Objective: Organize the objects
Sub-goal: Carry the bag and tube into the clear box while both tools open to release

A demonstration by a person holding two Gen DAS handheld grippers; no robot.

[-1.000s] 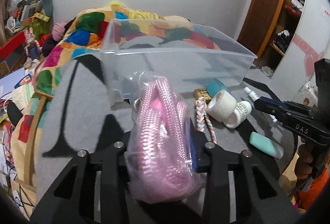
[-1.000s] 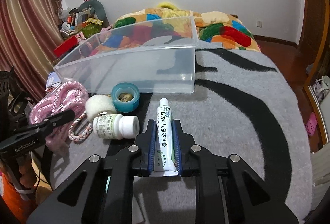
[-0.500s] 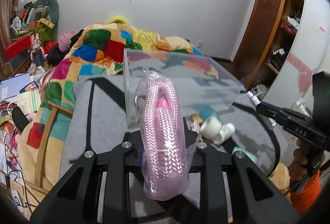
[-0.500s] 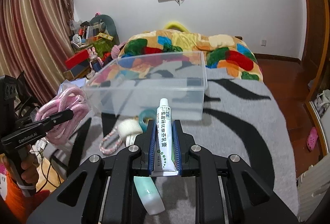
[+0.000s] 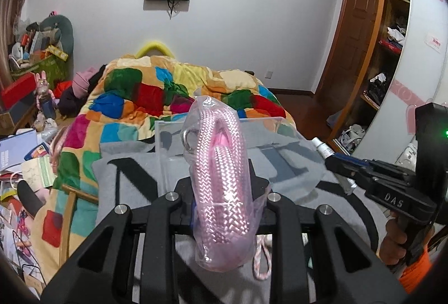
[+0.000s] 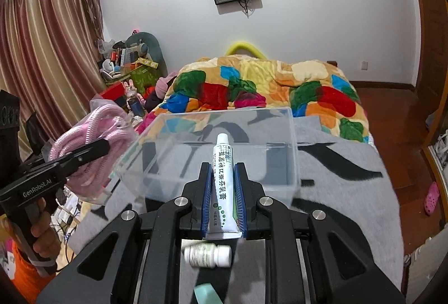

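The left tool (image 5: 221, 192) is clenched on a bagged pink rope (image 5: 221, 178), held up in the air just before the clear box (image 6: 224, 147) on the grey blanket (image 6: 341, 180). The right tool (image 6: 224, 192) grips a white tube (image 6: 224, 186) above the box's near wall; a pill bottle (image 6: 208, 255) lies below.

My left gripper (image 5: 221, 192) is raised, its jaws clamped on a bagged pink rope (image 5: 219, 178). My right gripper (image 6: 223, 186) is level with it to the right, jaws pinching a white tube (image 6: 223, 186) that points far. A hand (image 6: 42, 236) grips each handle from below.
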